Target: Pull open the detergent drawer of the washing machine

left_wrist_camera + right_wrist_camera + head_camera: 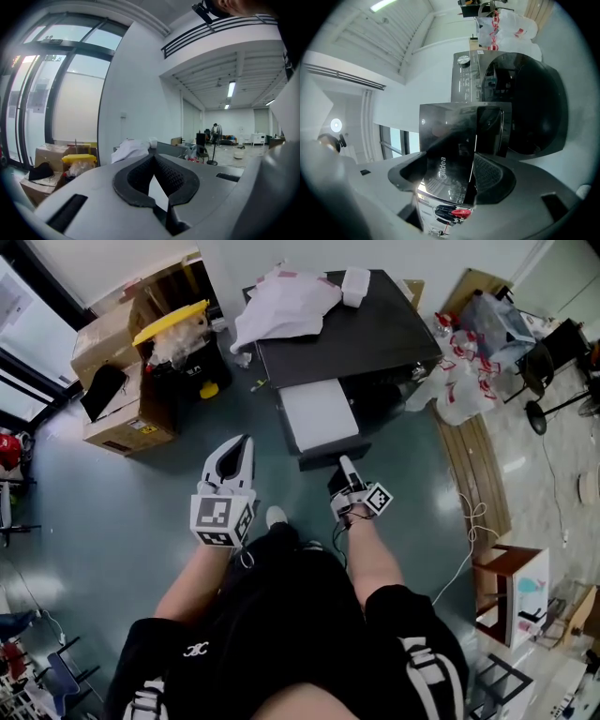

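The washing machine [375,334] has bare grey-green floor [141,512] in front of it and off its left corner. Cardboard boxes [131,418] and a yellow-lidded bin [173,324] crowd its left side, and plastic bags [459,381] crowd its right side. A white cloth [281,306] lies on its dark top. The detergent drawer [319,413] stands drawn out of the left end of the machine's front, towards the person. It is a white tray ending in a glossy dark face plate with pale lettering. The right gripper [345,470] is clamped on that face plate, one pad on either side. The left gripper [244,444] hangs over the floor left of the drawer, apart from it, with its jaw tips together on nothing.
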Available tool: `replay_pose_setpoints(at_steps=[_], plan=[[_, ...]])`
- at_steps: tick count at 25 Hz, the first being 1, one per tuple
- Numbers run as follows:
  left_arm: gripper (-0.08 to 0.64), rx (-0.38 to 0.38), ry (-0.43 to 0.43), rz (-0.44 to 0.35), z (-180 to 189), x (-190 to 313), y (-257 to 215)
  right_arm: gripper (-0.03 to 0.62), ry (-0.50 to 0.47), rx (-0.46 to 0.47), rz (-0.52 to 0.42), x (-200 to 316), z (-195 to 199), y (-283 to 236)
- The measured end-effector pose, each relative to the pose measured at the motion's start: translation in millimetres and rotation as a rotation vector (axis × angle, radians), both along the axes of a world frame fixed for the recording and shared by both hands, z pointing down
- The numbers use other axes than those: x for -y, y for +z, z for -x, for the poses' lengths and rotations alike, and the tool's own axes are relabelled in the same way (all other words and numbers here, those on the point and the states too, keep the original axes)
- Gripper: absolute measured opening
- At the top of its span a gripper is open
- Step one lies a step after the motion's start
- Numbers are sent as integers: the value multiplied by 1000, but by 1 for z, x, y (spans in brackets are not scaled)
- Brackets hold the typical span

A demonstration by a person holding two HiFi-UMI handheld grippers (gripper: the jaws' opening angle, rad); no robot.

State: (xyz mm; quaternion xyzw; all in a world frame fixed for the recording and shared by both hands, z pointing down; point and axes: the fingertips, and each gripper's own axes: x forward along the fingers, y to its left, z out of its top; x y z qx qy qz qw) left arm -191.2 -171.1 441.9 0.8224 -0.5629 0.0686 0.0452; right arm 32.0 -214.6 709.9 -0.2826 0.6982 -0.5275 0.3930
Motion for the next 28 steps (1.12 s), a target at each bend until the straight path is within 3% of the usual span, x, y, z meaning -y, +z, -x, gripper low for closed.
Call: replay_pose_setpoints(at_steps=[28], plan=[[2, -3, -47, -1, -2, -64, 3, 265, 13, -18, 56, -59, -23, 13]])
